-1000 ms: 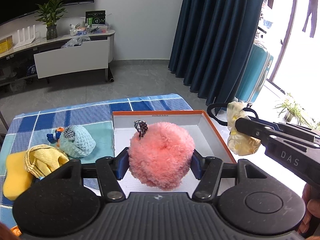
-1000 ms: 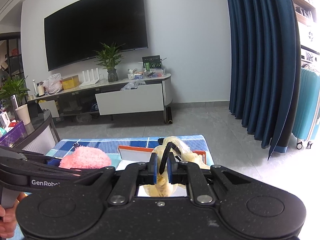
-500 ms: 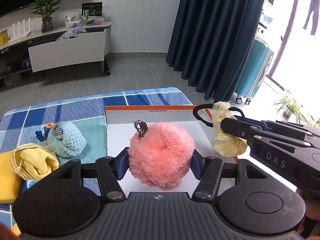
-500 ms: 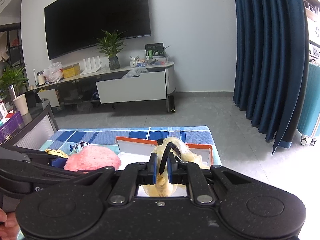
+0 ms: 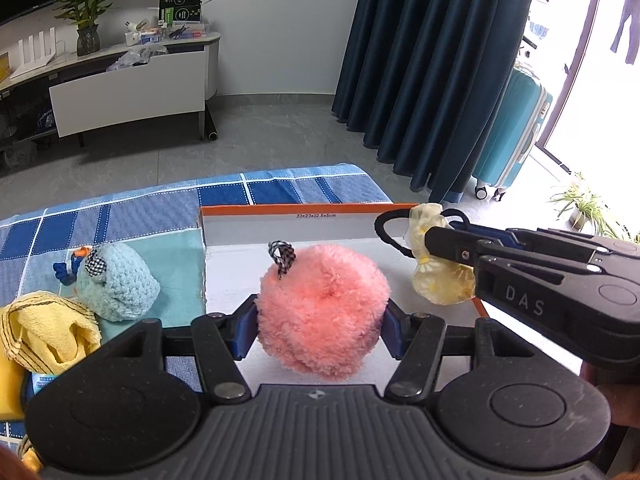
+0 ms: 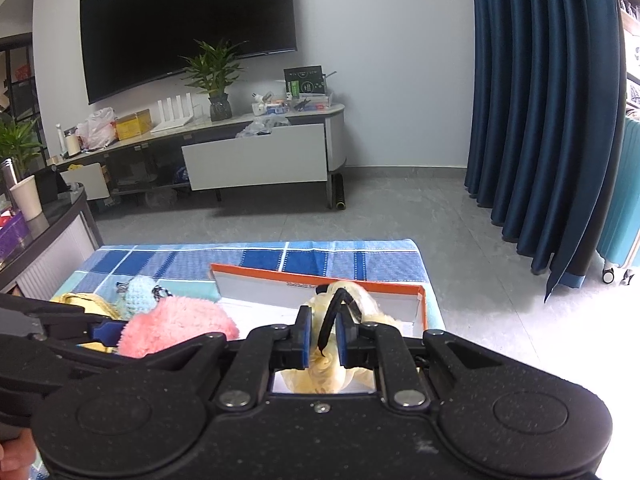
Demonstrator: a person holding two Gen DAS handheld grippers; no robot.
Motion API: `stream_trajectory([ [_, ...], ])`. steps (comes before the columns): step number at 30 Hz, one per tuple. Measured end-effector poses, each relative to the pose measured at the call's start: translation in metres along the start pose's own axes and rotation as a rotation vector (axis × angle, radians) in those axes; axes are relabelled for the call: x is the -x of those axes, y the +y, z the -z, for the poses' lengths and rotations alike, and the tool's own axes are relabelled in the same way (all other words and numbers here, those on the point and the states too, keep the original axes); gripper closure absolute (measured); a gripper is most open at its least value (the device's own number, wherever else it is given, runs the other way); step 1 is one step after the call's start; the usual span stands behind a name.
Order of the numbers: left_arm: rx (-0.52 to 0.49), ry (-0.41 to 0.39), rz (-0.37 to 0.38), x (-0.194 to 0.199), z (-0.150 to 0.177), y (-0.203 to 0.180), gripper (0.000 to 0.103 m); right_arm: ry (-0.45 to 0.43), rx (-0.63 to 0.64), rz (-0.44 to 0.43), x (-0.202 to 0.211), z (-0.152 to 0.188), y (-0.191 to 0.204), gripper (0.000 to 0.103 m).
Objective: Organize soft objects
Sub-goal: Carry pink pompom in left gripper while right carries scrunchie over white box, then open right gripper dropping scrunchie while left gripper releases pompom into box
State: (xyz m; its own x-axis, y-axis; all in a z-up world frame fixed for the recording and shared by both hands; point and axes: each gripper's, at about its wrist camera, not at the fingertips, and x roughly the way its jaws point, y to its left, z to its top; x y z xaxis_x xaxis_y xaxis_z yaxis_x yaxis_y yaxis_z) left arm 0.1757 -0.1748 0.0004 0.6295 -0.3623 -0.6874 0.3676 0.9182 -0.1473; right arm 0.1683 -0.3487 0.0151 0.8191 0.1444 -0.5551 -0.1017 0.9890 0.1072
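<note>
My left gripper is shut on a fluffy pink pompom with a checked loop and holds it over the white box with an orange rim. My right gripper is shut on a pale yellow hair scrunchie with a black elastic; in the left wrist view the scrunchie hangs over the box's right side. The pompom also shows in the right wrist view, to the left of the scrunchie.
A light blue crocheted toy, a yellow cloth and a yellow sponge lie on the blue checked tablecloth left of the box. Dark curtains and a teal suitcase stand beyond the table.
Both grippers have moved forward and lower over the box with their loads. The scrunchie has come inward over the box's right side.
</note>
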Motion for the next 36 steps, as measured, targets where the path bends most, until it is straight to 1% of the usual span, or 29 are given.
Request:
stream_trajectory([
  [3, 0.007, 0.006, 0.004, -0.004, -0.002, 0.001, 0.042, 0.009, -0.001, -0.002, -0.006, -0.002, -0.002, 0.085],
  [5, 0.005, 0.010, 0.007, -0.007, -0.004, 0.000, 0.042, 0.010, 0.000, 0.000, -0.007, -0.003, -0.003, 0.072],
  [6, 0.001, 0.011, 0.009, -0.008, -0.004, -0.001, 0.042, 0.010, 0.001, 0.000, -0.008, -0.004, -0.004, 0.068],
  [7, -0.002, 0.014, 0.011, -0.010, -0.005, -0.001, 0.042, 0.013, 0.003, 0.002, -0.008, -0.005, -0.005, 0.061],
  [9, -0.007, 0.021, 0.016, -0.012, -0.004, -0.002, 0.041, 0.012, 0.006, 0.008, -0.006, -0.005, -0.008, 0.055],
  [10, -0.010, 0.024, 0.019, -0.013, -0.003, -0.003, 0.041, 0.011, 0.001, 0.000, -0.003, -0.005, -0.009, 0.049],
  [14, -0.023, 0.040, 0.036, -0.019, -0.001, -0.007, 0.040, -0.007, -0.003, 0.016, 0.011, -0.005, -0.014, 0.048],
  [17, -0.027, 0.051, 0.051, -0.022, 0.003, -0.012, 0.036, -0.029, -0.025, 0.004, 0.024, -0.004, -0.017, 0.047],
  [18, -0.030, 0.056, 0.051, -0.022, 0.004, -0.014, 0.033, -0.036, -0.028, 0.004, 0.028, -0.004, -0.017, 0.047],
  [20, -0.033, 0.049, 0.050, -0.019, 0.005, -0.016, 0.019, -0.042, -0.026, 0.007, 0.034, -0.004, -0.016, 0.047],
  [24, -0.039, 0.031, 0.042, -0.008, 0.005, -0.018, 0.011, -0.055, -0.022, 0.005, 0.044, -0.005, -0.013, 0.047],
  [28, -0.032, 0.026, 0.019, 0.000, 0.008, -0.013, 0.011, -0.068, -0.027, 0.005, 0.055, -0.002, -0.009, 0.046],
  [31, -0.007, 0.032, -0.006, 0.005, 0.013, -0.005, 0.011, -0.070, -0.033, -0.006, 0.065, 0.002, -0.006, 0.044],
  [33, 0.006, 0.029, -0.014, 0.012, 0.016, 0.000, 0.011, -0.071, -0.023, -0.006, 0.070, 0.005, -0.001, 0.044],
  [36, 0.007, 0.014, -0.047, 0.025, 0.019, 0.006, 0.011, -0.075, -0.027, -0.017, 0.079, 0.009, 0.003, 0.044],
])
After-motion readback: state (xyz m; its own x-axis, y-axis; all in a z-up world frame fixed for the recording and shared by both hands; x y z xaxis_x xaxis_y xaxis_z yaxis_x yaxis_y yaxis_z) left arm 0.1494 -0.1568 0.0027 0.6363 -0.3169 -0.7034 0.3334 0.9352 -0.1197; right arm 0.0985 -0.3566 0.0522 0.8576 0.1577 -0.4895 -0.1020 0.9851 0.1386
